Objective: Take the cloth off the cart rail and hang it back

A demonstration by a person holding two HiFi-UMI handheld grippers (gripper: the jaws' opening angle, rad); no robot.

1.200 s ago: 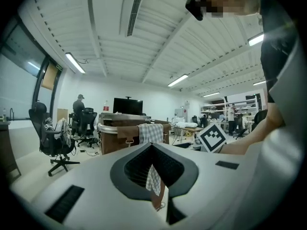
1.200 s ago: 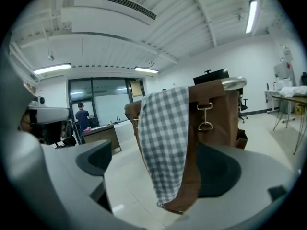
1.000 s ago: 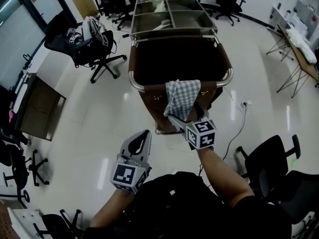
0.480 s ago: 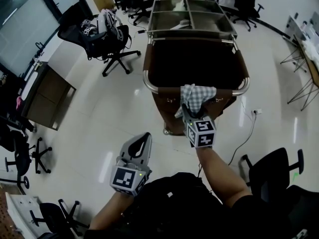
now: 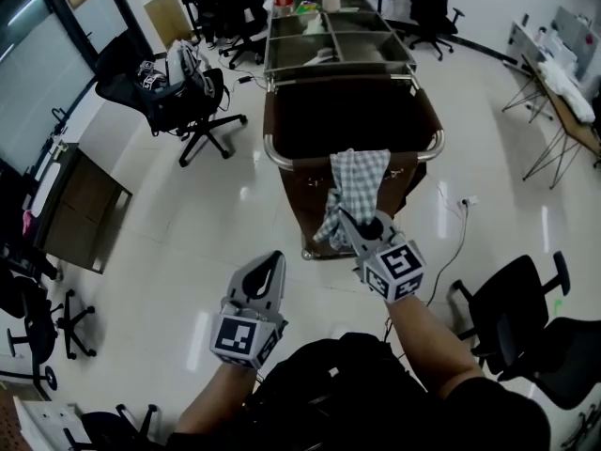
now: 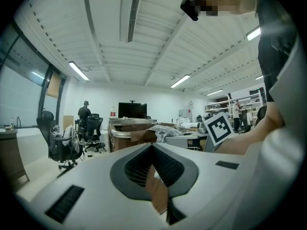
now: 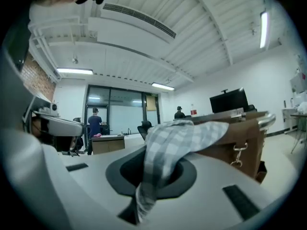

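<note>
A grey-and-white checked cloth [image 5: 355, 178] hangs over the near rail [image 5: 282, 161] of a brown cart. Its lower end is drawn toward me. My right gripper [image 5: 351, 230] has that lower end between its jaws, which are closing on it. In the right gripper view the cloth [image 7: 178, 137] runs from the cart top down into the pinch of the right gripper [image 7: 146, 183]. My left gripper [image 5: 268, 265] is held low to the left of the cart, jaws together with nothing in them. In the left gripper view the cloth [image 6: 164, 131] shows far off.
The cart [image 5: 349, 116] carries steel trays [image 5: 338, 38] at its far end. Office chairs stand at the left [image 5: 174, 92] and at the lower right [image 5: 512, 299]. A cable [image 5: 449, 242] lies on the floor right of the cart. A desk [image 5: 80, 205] stands at the left.
The right gripper's jaws have closed on the cloth's lower end. The gripper has moved down toward me, stretching the cloth below the rail. The left gripper has hardly moved.
</note>
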